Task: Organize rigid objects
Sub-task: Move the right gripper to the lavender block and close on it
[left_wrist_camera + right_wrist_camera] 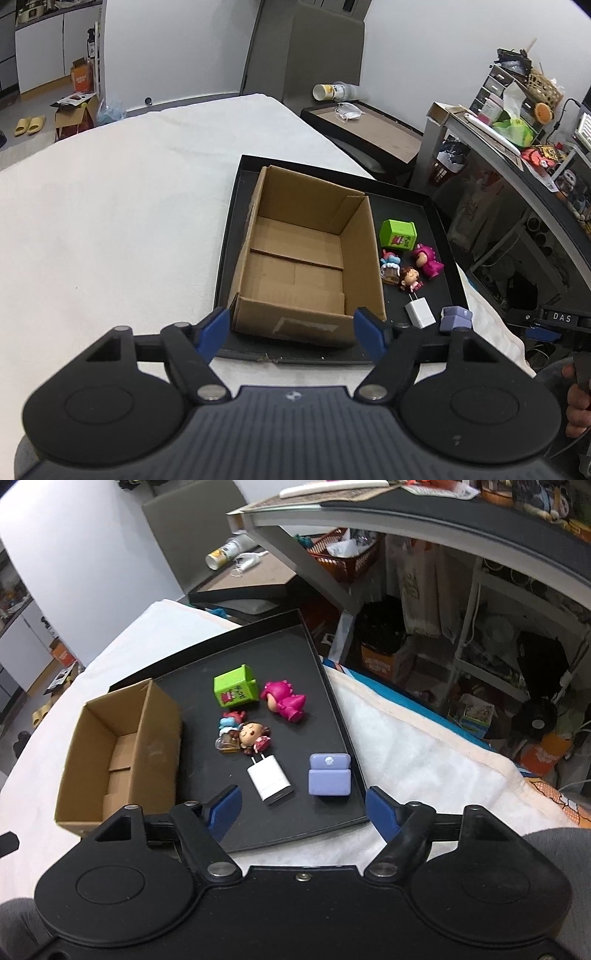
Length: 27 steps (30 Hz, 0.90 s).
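Both the left gripper (291,332) and right gripper (303,806) are held wide apart and empty, the cardboard box (299,258) floor being seen fully only from the left wrist.

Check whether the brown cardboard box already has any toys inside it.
No, the brown cardboard box shows only its bare floor.

A tipped paper cup (325,92) and a white face mask (348,111) lie on a brown side surface, yellow slippers (29,124) sit on the floor, and an orange basket (343,555) hangs under the cluttered desk (424,515).
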{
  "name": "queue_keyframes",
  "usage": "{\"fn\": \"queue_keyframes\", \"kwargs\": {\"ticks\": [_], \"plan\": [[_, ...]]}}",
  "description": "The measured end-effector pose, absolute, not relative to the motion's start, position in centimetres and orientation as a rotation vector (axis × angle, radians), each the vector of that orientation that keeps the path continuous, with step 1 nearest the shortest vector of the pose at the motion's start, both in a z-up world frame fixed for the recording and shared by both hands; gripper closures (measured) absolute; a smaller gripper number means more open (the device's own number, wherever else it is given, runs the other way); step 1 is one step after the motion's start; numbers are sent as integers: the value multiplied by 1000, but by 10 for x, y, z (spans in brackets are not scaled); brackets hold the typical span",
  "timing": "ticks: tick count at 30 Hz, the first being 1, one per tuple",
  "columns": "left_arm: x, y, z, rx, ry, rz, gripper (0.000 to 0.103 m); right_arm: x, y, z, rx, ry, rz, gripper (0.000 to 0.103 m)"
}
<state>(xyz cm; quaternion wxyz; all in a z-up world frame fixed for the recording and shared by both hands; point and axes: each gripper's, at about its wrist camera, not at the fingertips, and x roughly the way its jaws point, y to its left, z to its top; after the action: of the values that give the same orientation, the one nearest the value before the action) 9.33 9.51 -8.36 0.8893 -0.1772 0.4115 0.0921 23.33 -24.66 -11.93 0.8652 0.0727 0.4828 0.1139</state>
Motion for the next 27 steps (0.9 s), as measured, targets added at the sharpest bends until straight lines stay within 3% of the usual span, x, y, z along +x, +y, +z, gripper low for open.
{"fn": "queue_keyframes", "kwargs": {"ticks": [12,20,27], "plan": [[119,116,-104,-416,901,224,48,273,-241,-145,195,1114,212,33],[138,133,-119,-446,939,262,50,301,-234,-166,189,1174,181,33],[152,145,-137,-479,966,281,63,319,-233,-185,185,1219,152,37]]}}
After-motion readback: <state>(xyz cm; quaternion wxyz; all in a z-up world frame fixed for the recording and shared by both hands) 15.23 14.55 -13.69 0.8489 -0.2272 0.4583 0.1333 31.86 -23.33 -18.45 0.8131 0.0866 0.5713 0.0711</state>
